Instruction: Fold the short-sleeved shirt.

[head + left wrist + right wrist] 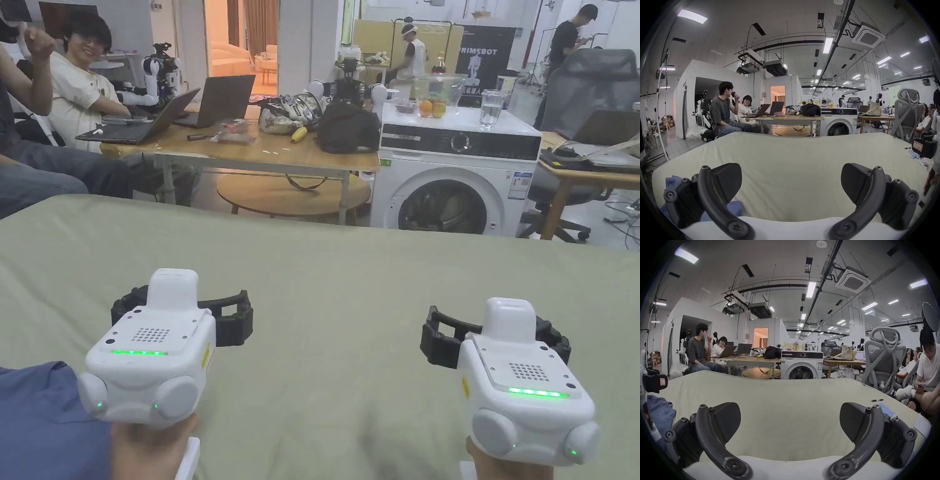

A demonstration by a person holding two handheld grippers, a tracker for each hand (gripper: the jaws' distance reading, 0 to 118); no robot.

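Over the green-covered table [350, 275], left gripper [791, 181] & right gripper [790, 420] both spread, empty. Blue shirt [44, 419] bunched at near-left corner, under left gripper. Best: grab it there, drag to center, flatten w/ both.

Beyond the green-covered bench [350, 281] stands a washing machine [450, 181]; two laptops [187, 109] and a black bag [348, 128] sit on a wooden table [275, 156].

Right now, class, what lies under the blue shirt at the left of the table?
The blue shirt rests on the pale green cloth that covers the table. What the cloth hides beneath cannot be seen.
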